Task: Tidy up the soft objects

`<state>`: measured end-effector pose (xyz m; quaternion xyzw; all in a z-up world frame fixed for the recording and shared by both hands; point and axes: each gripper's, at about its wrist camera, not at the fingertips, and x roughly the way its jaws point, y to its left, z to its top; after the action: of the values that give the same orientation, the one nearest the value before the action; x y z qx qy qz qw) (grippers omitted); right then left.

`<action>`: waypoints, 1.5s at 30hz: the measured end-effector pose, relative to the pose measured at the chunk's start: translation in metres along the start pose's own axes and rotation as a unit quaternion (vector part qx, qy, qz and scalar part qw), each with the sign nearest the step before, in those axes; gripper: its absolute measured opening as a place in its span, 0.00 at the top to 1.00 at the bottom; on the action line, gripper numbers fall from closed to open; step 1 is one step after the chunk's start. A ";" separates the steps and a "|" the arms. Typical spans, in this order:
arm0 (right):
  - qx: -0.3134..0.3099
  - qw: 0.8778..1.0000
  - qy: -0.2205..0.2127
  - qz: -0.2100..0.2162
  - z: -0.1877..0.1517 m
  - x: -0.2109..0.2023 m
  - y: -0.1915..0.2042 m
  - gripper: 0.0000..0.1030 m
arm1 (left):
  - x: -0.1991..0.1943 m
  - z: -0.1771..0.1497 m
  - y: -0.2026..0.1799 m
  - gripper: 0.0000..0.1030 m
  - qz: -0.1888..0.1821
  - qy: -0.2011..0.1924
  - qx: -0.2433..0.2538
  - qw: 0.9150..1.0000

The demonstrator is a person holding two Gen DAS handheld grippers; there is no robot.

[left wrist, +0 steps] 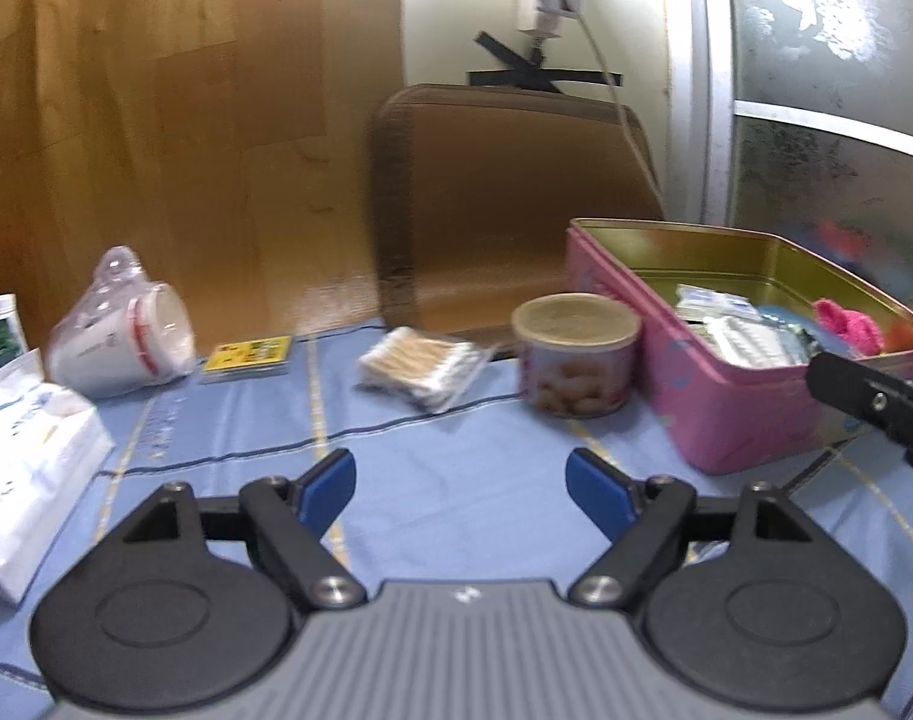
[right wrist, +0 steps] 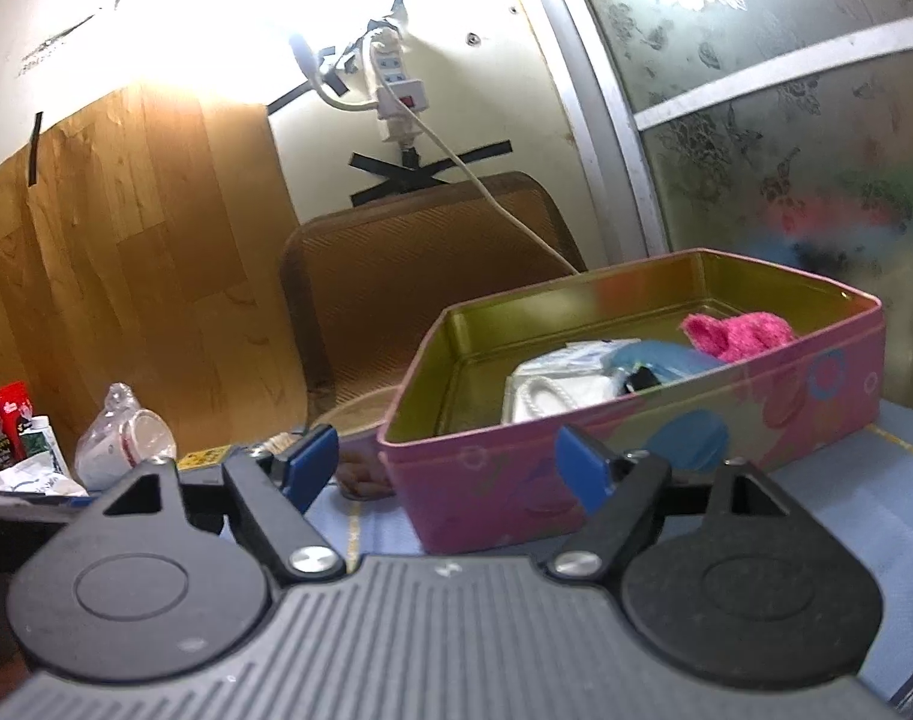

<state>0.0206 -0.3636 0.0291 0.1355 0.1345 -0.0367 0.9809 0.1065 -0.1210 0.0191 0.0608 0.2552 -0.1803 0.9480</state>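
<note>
An open pink tin box [left wrist: 726,414] stands on the blue cloth at the right; it also shows in the right wrist view [right wrist: 636,450]. Inside lie a fuzzy pink cloth [right wrist: 738,333], white packets [right wrist: 552,396] and a blue item [right wrist: 666,357]. A bag of cotton swabs [left wrist: 420,369] lies on the cloth ahead of my left gripper [left wrist: 459,480], which is open and empty. My right gripper [right wrist: 447,465] is open and empty, just in front of the tin's near wall; part of it shows at the right edge of the left wrist view [left wrist: 876,405].
A round snack can [left wrist: 573,354] stands left of the tin. A bagged white cup [left wrist: 120,336], a yellow card pack [left wrist: 246,357] and a white tissue pack [left wrist: 30,468] sit at the left. A brown cushion [left wrist: 510,210] leans against the wall.
</note>
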 end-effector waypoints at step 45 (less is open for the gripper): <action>-0.168 0.982 0.050 0.077 -0.022 0.063 0.108 0.19 | 0.018 -0.035 0.121 0.12 0.092 0.000 -0.099 0.991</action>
<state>0.0870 -0.2557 0.0196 -0.0196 0.1768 0.0686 0.9816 0.1498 -0.0073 -0.0168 -0.0102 0.2650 -0.0662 0.9619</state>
